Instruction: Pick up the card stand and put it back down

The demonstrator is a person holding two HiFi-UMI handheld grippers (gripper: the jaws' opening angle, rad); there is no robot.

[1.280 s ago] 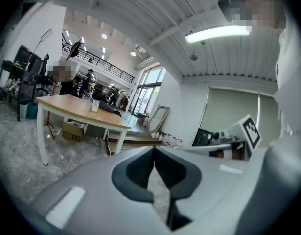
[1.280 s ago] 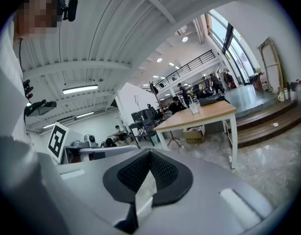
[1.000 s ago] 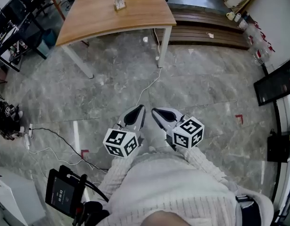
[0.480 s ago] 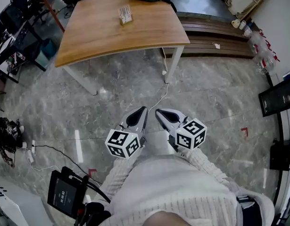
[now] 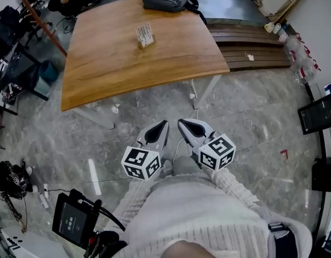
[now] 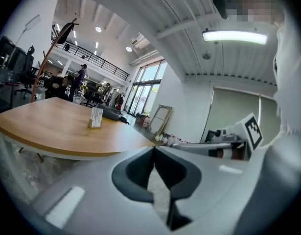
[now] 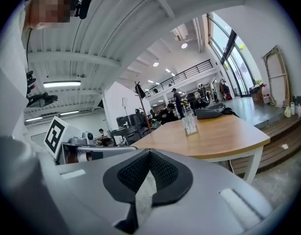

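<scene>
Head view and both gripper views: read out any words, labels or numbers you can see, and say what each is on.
No text can be read here.
Card stand: print on the card, too small to read.
Screen at lower left: faint marks, too blurred to read.
Marker cubes: square patterns only, no words.

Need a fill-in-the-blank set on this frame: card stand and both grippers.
1. The card stand stands on the wooden ____.
2. The jaws of the left gripper and the right gripper are both ____.
3. Both grippers hold nothing and hang over the ____.
Missing words: table; shut; floor.
</scene>
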